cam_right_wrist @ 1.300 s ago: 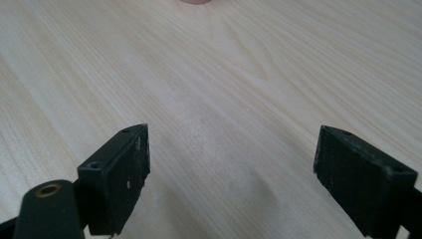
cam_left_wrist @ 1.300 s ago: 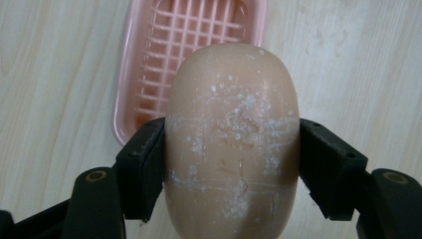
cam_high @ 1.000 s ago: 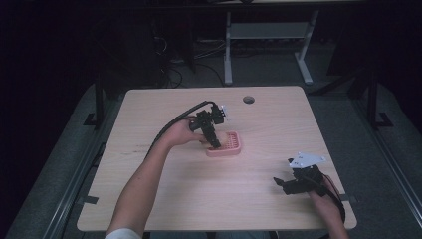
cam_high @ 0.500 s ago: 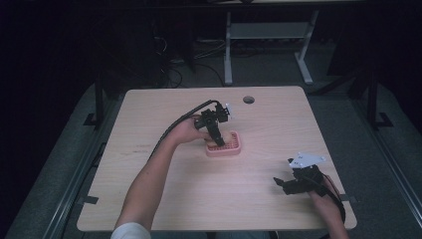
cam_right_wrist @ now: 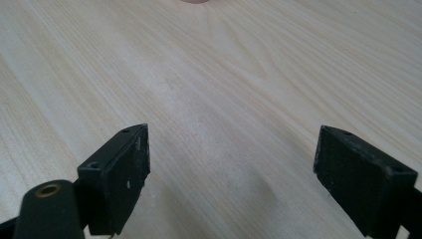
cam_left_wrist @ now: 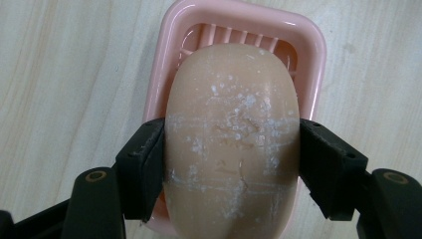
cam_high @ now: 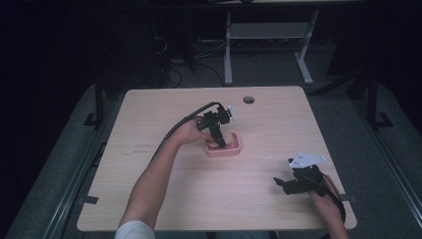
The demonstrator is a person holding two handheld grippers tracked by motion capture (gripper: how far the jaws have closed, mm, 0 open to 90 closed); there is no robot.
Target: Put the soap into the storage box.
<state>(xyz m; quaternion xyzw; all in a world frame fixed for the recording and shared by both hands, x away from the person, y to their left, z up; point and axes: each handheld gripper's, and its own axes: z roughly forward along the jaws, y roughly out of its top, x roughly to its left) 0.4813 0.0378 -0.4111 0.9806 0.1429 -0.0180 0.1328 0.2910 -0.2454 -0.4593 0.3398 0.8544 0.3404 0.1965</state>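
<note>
The left gripper (cam_left_wrist: 231,169) clamps its fingers (cam_left_wrist: 144,167) across an oval tan soap bar (cam_left_wrist: 231,139), white-flecked, long axis running along the pink soap dish (cam_left_wrist: 318,64) beneath, mid-bench (cam_high: 149,134); the right gripper (cam_right_wrist: 231,172) rests wide open near the bench's right edge

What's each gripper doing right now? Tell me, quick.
Left gripper: shut on the bar of soap, over the pink soap dish.
Right gripper: open, holding nothing, above the table.
</note>
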